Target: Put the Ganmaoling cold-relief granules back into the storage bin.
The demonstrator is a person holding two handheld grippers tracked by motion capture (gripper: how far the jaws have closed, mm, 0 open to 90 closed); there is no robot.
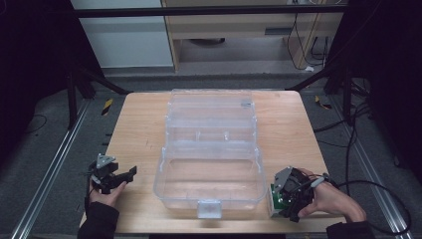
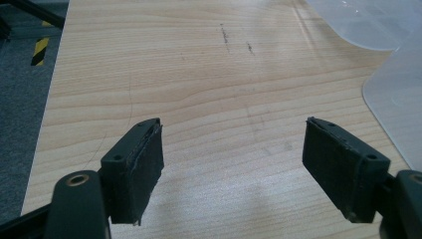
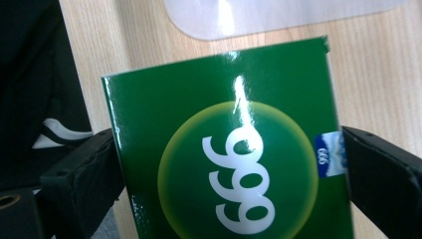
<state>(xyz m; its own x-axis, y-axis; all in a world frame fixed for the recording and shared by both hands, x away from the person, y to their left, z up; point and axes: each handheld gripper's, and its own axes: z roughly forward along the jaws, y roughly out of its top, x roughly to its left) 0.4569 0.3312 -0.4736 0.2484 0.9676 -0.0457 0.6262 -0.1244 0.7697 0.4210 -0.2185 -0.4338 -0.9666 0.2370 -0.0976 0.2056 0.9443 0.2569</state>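
Left gripper [image 1: 115, 175] rests low over the wooden table [image 1: 134, 124] near its left front corner, held in the person's left hand [image 1: 102, 194]. Jaws stand wide apart with nothing between them; bare wood lies ahead of them, and the edge of the clear plastic box [image 1: 209, 169] sits off beyond the right-hand jaw. Probably parked out of the way, ready to steady the box.

The box sits mid-table, lid swung back, tiers spread, bottom compartment apparently empty; its front latch [image 1: 209, 208] faces the person.

Right gripper [image 1: 288, 196], in the right hand [image 1: 333, 199], is just beside the box's front right corner. Its jaws are clamped on the side edges of a glossy green carton [image 3: 234, 149] marked "999", its printed face towards the camera. Likely gripped for placing into the open box.
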